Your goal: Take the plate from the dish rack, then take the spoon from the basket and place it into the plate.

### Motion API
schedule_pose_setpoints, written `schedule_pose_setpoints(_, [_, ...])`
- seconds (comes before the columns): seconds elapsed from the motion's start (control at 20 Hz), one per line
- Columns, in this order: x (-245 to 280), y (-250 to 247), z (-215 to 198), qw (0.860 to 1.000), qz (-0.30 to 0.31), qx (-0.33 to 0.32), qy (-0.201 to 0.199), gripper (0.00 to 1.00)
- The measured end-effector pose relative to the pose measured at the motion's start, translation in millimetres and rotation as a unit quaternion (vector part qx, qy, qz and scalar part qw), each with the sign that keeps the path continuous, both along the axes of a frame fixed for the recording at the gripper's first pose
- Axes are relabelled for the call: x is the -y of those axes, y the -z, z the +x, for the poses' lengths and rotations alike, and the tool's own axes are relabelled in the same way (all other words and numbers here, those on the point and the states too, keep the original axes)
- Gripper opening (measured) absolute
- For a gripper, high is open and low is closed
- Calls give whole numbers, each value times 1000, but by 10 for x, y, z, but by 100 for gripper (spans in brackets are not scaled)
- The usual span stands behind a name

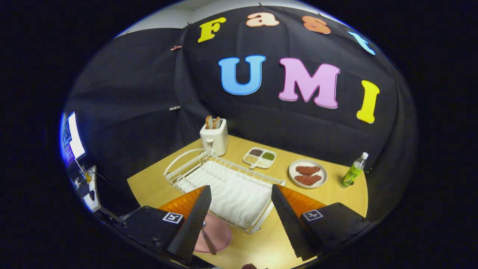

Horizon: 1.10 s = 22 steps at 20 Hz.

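Note:
My gripper (239, 220) is open, its two fingers spread wide above the table with nothing between them. A pink plate (218, 235) lies flat on the wooden table (336, 194) just in front of the white dish rack (227, 186), partly hidden behind my left finger (194, 220). A spoon (207, 239) rests in the plate, its handle pointing toward me. The dish rack holds no dishes on its white ribbed mat. I cannot make out a basket.
A white toaster (214, 137) with bread slices stands behind the rack. Beyond the fingers lie a divided dish of condiments (260, 157), a white plate with two meat pieces (307, 174) and a green bottle (354, 170). A monitor (71, 140) glows far left.

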<state>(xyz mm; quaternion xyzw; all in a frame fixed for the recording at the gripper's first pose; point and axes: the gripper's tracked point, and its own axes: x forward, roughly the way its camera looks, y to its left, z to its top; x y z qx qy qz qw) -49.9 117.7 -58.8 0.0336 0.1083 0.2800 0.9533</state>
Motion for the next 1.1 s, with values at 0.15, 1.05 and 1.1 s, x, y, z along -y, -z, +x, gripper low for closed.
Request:
schedule_pose_setpoints(0.15, [321, -388, 31, 999, 19, 36, 14, 99])
schedule_pose_setpoints(1.05, [1578, -849, 86, 984, 96, 107, 110, 98])
schedule_pose_setpoints(1.1, [1621, -847, 91, 983, 96, 109, 111, 98])
